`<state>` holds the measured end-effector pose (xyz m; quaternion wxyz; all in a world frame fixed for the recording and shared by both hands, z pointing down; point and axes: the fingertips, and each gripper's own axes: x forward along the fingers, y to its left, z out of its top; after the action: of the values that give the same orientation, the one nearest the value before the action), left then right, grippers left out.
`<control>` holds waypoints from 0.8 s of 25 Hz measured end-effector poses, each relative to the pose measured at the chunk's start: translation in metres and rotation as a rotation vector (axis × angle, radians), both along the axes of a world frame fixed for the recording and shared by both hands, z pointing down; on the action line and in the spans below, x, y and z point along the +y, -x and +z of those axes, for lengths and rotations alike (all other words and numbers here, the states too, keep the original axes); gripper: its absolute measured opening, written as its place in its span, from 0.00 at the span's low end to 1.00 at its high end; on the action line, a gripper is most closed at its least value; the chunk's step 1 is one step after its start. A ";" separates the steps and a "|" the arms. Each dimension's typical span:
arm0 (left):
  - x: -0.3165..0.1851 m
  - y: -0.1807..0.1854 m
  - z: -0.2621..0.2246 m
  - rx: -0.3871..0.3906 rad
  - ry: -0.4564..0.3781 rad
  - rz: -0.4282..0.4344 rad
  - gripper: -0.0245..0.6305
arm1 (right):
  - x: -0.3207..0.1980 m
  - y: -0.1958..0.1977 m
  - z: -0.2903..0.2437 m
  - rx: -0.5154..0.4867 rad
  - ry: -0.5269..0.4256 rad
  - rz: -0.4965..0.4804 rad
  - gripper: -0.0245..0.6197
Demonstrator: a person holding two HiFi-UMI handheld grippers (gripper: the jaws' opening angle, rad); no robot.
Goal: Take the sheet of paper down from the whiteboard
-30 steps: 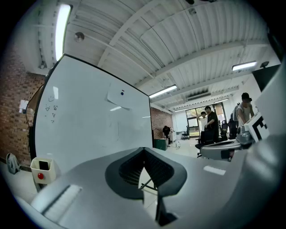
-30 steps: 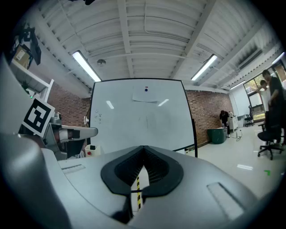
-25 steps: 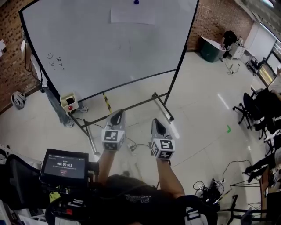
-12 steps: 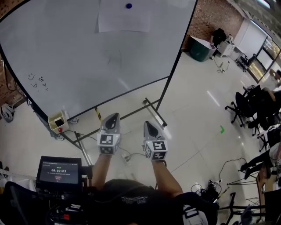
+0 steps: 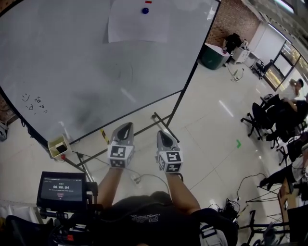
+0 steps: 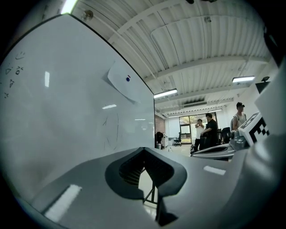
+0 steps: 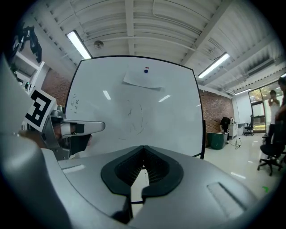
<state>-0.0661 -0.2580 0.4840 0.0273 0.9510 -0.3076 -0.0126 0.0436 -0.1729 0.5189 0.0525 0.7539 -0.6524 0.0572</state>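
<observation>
White sheet of paper [image 5: 137, 26]: flat against the whiteboard [image 5: 72, 72] near its top edge, held by a blue magnet [image 5: 145, 10] at the sheet's upper middle. The sheet's top edge is cut off in the head view.

Left gripper [image 5: 126, 127]: grey fingers [image 6: 89, 192] closed together with nothing between them. It touches nothing and is held roughly level below the board's bottom edge, well apart from the sheet.

Right gripper [image 5: 160, 134]: fingers [image 7: 201, 188] likewise pressed together and empty. It sits just beside the left one and points at the board.

Board surface: a faint marker scribble [image 5: 126, 73] below the sheet, and small doodles [image 5: 33, 102] near the left edge, too small to read.

Red mark [image 5: 148, 2]: above the magnet, cut off by the frame and not identifiable.

Yellow box [image 5: 58, 146]: by the foot of the board's stand at the lower left corner, contents unclear.
</observation>
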 end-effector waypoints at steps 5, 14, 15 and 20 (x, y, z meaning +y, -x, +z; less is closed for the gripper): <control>-0.013 -0.020 -0.017 0.013 -0.049 -0.001 0.04 | -0.019 -0.014 -0.006 0.002 -0.011 0.001 0.06; -0.048 -0.071 -0.033 -0.013 -0.120 -0.044 0.04 | -0.068 -0.073 -0.028 0.013 -0.091 -0.027 0.06; -0.055 -0.082 -0.034 -0.006 -0.115 -0.053 0.04 | -0.076 -0.084 -0.030 0.014 -0.098 -0.042 0.06; -0.089 -0.081 -0.042 0.021 -0.097 -0.134 0.04 | -0.111 -0.083 -0.055 0.016 -0.135 -0.142 0.06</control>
<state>0.0147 -0.3474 0.4419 -0.0166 0.9283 -0.3694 -0.0392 0.1265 -0.2836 0.4642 0.0107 0.7081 -0.7060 0.0034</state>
